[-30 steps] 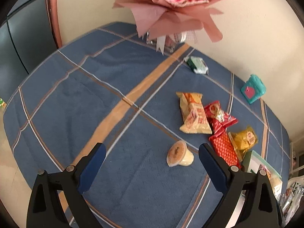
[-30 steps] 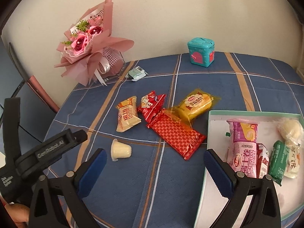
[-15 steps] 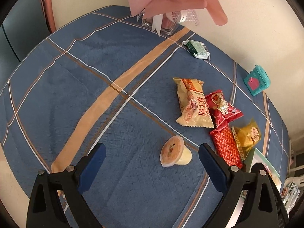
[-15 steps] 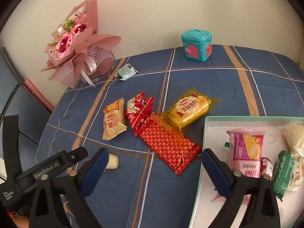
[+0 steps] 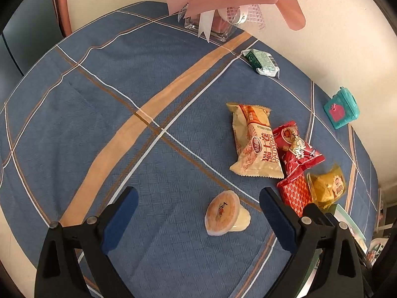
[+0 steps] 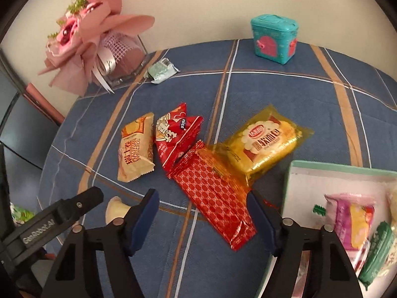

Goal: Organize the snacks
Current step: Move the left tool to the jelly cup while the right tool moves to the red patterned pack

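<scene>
A jelly cup (image 5: 224, 213) lies on its side on the blue plaid tablecloth, between the open jaws of my left gripper (image 5: 197, 202). Part of it shows in the right wrist view (image 6: 116, 208). My right gripper (image 6: 203, 204) is open over a red patterned wafer pack (image 6: 213, 193). Beside it lie a cream snack pack (image 6: 136, 151), a red snack bag (image 6: 176, 136) and a yellow cake pack (image 6: 266, 141). A small green packet (image 6: 161, 70) lies near the bouquet. A white tray (image 6: 315, 181) at the right holds several snacks.
A pink bouquet in a glass vase (image 6: 96, 37) stands at the back left by the wall. A teal toy box (image 6: 274, 38) stands at the back. The table's edge (image 5: 29, 226) drops off at the left.
My left gripper has moved forward and down until the jelly cup lies between its jaws. My right gripper has moved forward over the red wafer pack.
</scene>
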